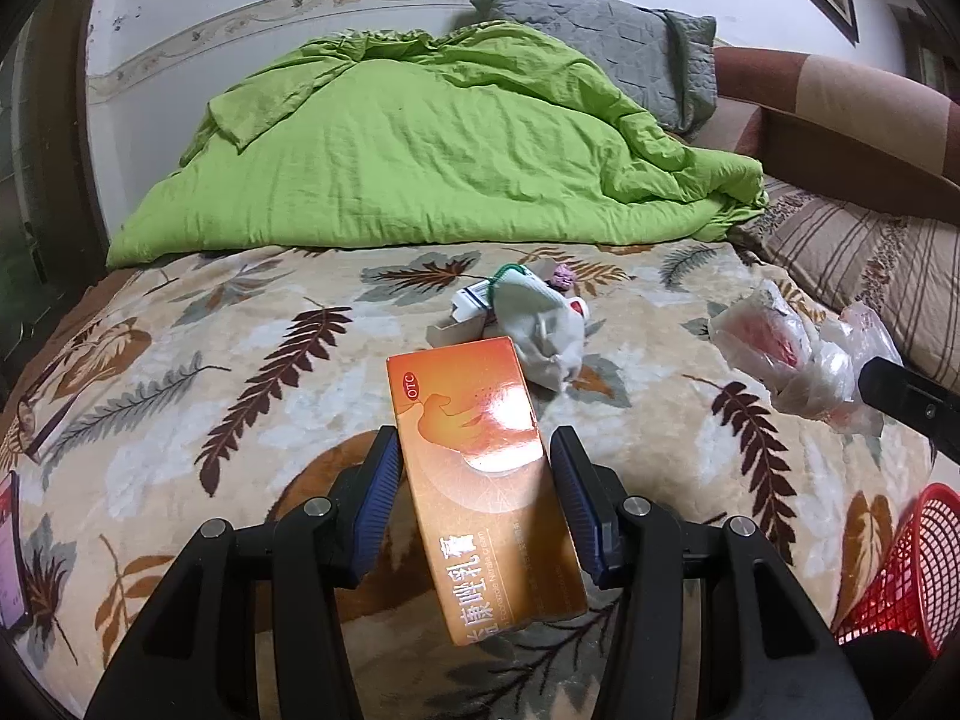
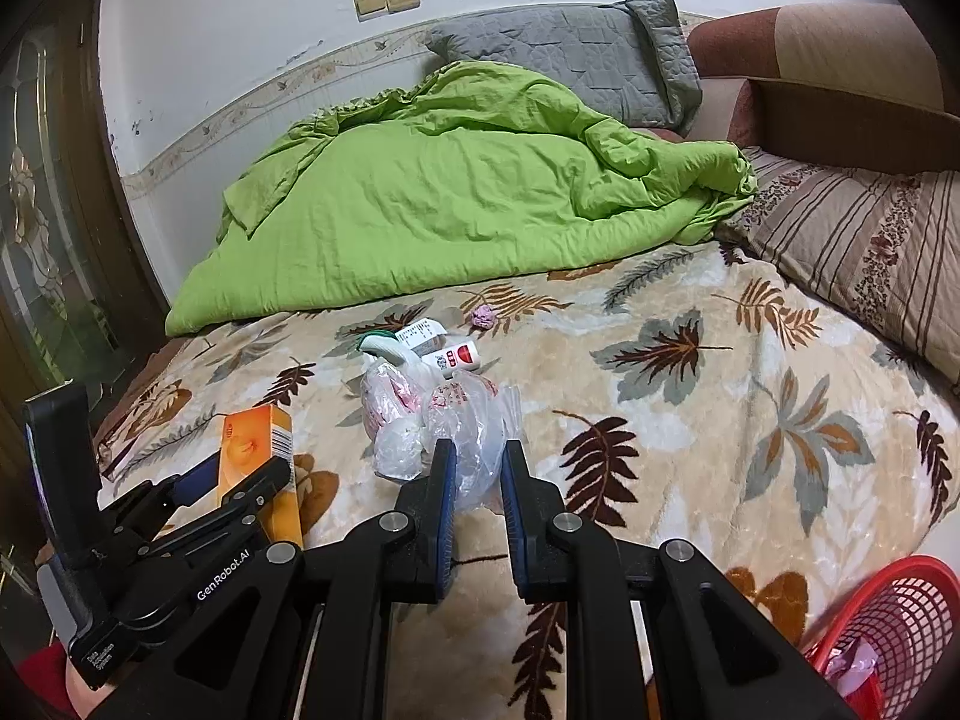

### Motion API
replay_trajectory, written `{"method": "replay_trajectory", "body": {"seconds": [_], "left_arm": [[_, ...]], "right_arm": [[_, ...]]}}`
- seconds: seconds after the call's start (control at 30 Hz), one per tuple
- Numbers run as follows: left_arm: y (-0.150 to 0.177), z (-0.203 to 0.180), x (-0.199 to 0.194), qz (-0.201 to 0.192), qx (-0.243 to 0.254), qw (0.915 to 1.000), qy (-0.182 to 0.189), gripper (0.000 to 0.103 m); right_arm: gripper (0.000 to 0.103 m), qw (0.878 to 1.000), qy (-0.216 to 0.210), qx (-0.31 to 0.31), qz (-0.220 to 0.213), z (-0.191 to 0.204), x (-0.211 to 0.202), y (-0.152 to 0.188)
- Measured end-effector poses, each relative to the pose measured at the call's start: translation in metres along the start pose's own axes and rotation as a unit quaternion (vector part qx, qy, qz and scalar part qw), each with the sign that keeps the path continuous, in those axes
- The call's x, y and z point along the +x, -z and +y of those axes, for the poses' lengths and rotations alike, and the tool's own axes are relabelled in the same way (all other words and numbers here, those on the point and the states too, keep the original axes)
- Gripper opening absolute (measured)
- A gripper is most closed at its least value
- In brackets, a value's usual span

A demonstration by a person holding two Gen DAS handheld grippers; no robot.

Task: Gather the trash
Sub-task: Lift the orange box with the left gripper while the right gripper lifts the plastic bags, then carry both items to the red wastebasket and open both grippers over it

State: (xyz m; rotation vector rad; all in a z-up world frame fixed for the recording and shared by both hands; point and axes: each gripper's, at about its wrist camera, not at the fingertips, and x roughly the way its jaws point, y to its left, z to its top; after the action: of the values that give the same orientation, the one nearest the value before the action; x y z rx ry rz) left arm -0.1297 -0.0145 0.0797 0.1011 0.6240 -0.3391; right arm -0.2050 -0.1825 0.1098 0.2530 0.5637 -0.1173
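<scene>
The left gripper clamps an orange box. The right gripper pinches a clear plastic bag narrowly, left of the red basket.

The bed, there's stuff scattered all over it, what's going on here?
Someone is clearing trash off the bed with two hand-held claws. The left claw has an orange box between its fingers, lifted off the leaf-patterned blanket. The right claw is pinching a crumpled clear plastic bag. A white sock, small boxes and a pink wad are on the blanket. A red basket sits at the near right edge.
</scene>
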Motion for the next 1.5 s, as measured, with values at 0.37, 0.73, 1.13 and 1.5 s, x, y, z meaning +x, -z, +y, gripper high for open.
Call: {"method": "replay_trajectory", "body": {"seconds": [0.37, 0.73, 1.13, 1.5], "left_arm": [[-0.004, -0.013, -0.017, 0.007, 0.003, 0.9983, 0.059, 0.050], [-0.014, -0.056, -0.040, 0.016, 0.033, 0.9924, 0.118, 0.050], [-0.016, -0.166, -0.070, 0.037, 0.105, 0.9630, 0.246, 0.050], [0.014, -0.275, -0.074, 0.127, 0.155, 0.9150, 0.350, 0.050]], "right_arm": [[0.016, 1.000, 0.002, 0.018, 0.002, -0.018, -0.017, 0.004], [0.016, 0.998, 0.014, 0.059, 0.002, -0.065, -0.046, 0.011], [0.016, 0.986, 0.105, 0.130, -0.008, -0.168, -0.130, 0.038], [0.018, 0.964, 0.191, 0.183, 0.009, -0.240, -0.183, 0.086]]}}
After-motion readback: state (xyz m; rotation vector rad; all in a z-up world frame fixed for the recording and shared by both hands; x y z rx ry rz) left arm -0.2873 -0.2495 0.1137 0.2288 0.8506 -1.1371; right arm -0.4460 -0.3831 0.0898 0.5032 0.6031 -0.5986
